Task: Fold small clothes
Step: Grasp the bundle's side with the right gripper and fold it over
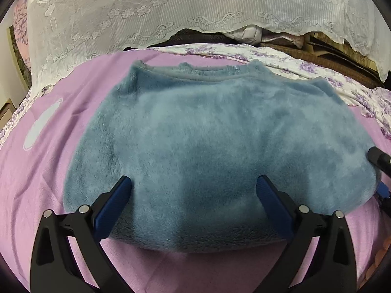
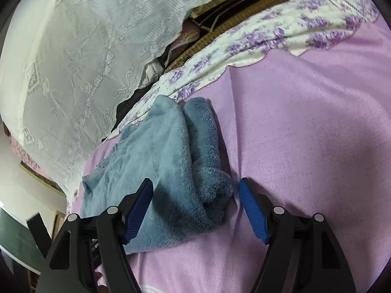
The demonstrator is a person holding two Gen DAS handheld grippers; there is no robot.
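Nearest to us, our left gripper [image 1: 194, 185] and right gripper [image 2: 195, 190] both stand wide open with nothing held, over the blue fleece garment [image 1: 215, 151] lying folded on the purple sheet [image 2: 305, 134], before the lace curtain [image 1: 171, 7].

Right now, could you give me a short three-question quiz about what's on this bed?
1. True or false: the fluffy blue-grey fleece garment lies on a lilac bedsheet.
2. What stands between the left gripper fingers? A) the garment B) a pillow
3. The right gripper fingers straddle the garment's ____ edge.

Key: 1 true; 2 A; 3 folded.
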